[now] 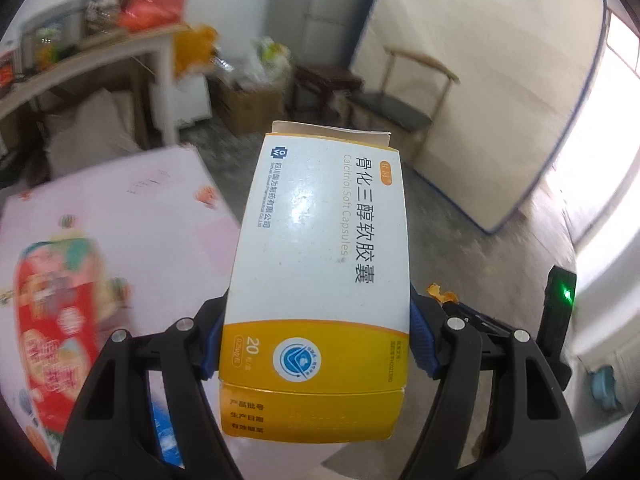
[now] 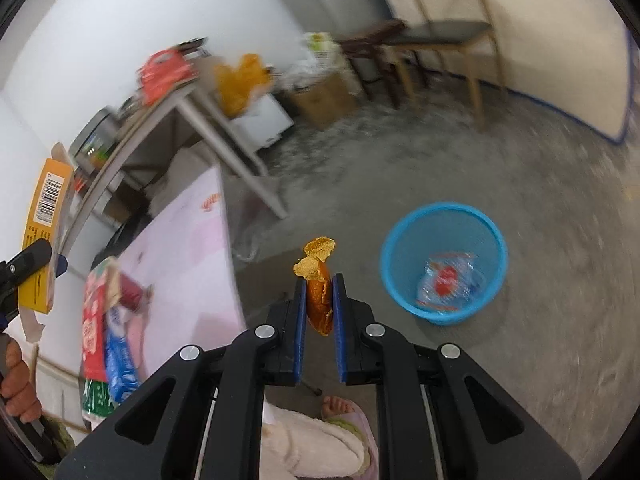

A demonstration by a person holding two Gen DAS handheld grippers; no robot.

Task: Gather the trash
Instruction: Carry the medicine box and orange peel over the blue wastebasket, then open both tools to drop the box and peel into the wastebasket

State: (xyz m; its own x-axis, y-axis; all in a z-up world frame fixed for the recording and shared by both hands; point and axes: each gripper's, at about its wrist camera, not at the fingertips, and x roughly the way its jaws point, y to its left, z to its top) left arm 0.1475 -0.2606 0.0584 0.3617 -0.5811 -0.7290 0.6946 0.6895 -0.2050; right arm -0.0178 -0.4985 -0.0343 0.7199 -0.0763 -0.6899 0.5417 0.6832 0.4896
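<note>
Left wrist view: the left gripper is clamped on a white and yellow medicine box, its blue pads pressing the box's two long sides near the yellow end, so the box points away from the camera with its far flap open. Below and to the left lies a pink table surface with a red snack packet on it, blurred. Past the box stand a wooden chair and a large pale board leaning against the wall.

In the right wrist view, the right gripper is nearly closed on a piece of orange peel, which sticks out above the pads. Just to the right, on the grey floor, stands a blue mesh bin with a crumpled clear wrapper inside. At the left edge the medicine box shows side-on. A bare foot in a pale slipper shows beneath the gripper.
</note>
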